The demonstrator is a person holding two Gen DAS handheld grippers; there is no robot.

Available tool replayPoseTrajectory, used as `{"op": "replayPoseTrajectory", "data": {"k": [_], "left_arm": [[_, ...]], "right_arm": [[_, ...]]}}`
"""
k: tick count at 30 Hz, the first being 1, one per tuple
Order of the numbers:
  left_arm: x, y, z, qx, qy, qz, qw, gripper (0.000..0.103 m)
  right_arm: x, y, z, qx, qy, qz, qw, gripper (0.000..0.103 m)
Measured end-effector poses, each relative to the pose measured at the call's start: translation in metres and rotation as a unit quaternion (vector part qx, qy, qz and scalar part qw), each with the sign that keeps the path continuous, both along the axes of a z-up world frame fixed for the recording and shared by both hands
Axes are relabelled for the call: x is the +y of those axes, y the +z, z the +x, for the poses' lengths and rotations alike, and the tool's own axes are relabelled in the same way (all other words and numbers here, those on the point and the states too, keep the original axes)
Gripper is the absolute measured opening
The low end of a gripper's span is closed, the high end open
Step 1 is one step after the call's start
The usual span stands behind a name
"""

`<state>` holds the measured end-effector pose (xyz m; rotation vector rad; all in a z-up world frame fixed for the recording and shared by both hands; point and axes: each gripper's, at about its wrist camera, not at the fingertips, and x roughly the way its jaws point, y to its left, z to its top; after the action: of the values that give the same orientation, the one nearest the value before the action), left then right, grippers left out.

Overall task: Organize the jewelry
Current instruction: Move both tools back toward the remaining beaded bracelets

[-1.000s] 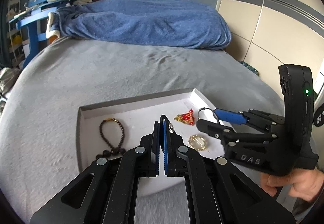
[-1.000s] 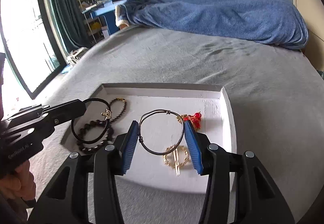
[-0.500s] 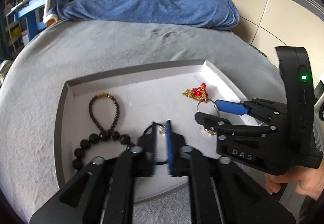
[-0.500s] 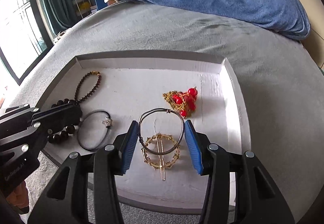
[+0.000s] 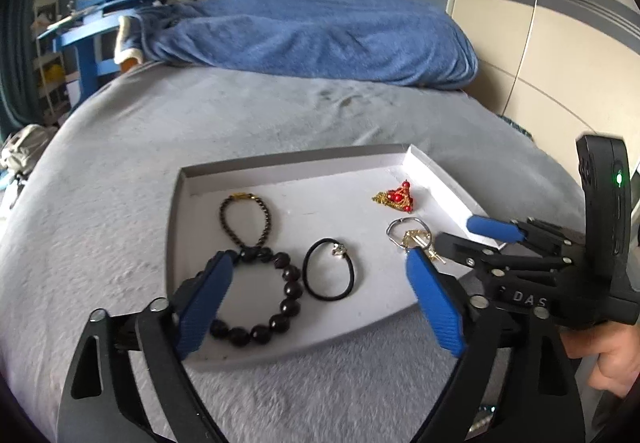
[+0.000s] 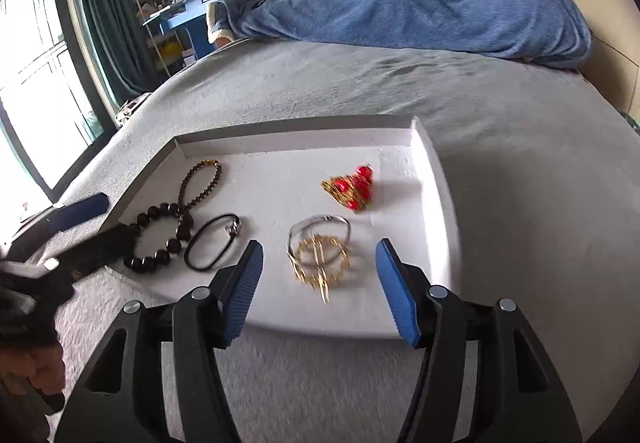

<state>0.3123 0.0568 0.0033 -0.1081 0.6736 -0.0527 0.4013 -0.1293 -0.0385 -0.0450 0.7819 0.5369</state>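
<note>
Both grippers hover over the near edge of the tray [image 6: 436, 179], which sits on the grey bed [image 6: 500, 123]. L gripper [image 5: 320, 303] has its jaws wide and opening, nothing pressed between them; the black band [image 5: 329, 275] lies flat on the tray floor just ahead of it. R gripper [image 6: 320, 283] is also opening, pads clear of the silver band [image 6: 320, 239], which rests on top of the gold clip [image 6: 320, 263], touching it.

Looking from the R side: the bead bracelets [image 6: 172, 223] are at approx 9 o'clock in the tray, black band just beside them toward centre, red charm [image 6: 352, 185] at approx 1 o'clock, silver band and clip at approx 5 o'clock.

Progress, as I judge it: mostly done, every piece visible is inside the tray, none on the bedding. What's left (if anything) is tidying: the silver band overlaps the clip, and the two bracelets touch, so separating them seems the remaining job.
</note>
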Motion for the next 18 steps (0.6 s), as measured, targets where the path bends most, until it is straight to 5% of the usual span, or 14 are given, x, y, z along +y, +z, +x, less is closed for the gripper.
{"op": "replayPoseTrajectory", "data": {"k": [18], "left_arm": [[-0.001, -0.026, -0.087, 0.017, 0.016, -0.002, 0.9997, 0.093]], "right_arm": [[-0.070, -0.001, -0.071, -0.012, -0.035, 0.034, 0.999, 0.068]]}}
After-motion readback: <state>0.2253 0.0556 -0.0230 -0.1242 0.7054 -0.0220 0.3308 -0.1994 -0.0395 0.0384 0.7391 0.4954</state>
